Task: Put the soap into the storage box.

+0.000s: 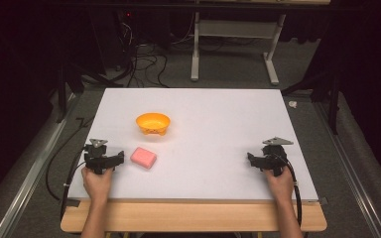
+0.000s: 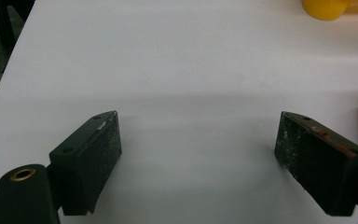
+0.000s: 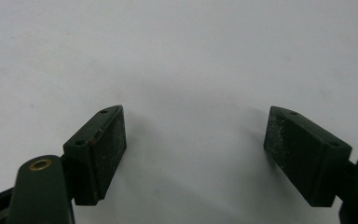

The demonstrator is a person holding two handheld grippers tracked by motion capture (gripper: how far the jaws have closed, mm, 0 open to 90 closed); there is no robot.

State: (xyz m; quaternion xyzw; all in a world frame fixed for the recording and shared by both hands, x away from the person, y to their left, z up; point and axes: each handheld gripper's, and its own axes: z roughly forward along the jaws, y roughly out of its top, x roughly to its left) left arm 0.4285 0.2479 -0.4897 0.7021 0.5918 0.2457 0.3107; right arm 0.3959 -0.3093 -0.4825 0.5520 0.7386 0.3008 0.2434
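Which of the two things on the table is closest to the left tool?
The pink block, just beside the left tool; the orange bowl sits farther back.

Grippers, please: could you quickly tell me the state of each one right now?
Left gripper: open, holding nothing, beside the pink block.
Right gripper: open, holding nothing, over bare table.

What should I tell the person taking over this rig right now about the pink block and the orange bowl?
Left gripper: open, holding nothing, just left of the pink block.
Right gripper: open, holding nothing, over bare table on the right side.
Orange bowl: upright, beyond the block and apart from it; nothing visible in it.
Done: nothing gripped so far.
Left: probably grip the block and put it in the bowl.
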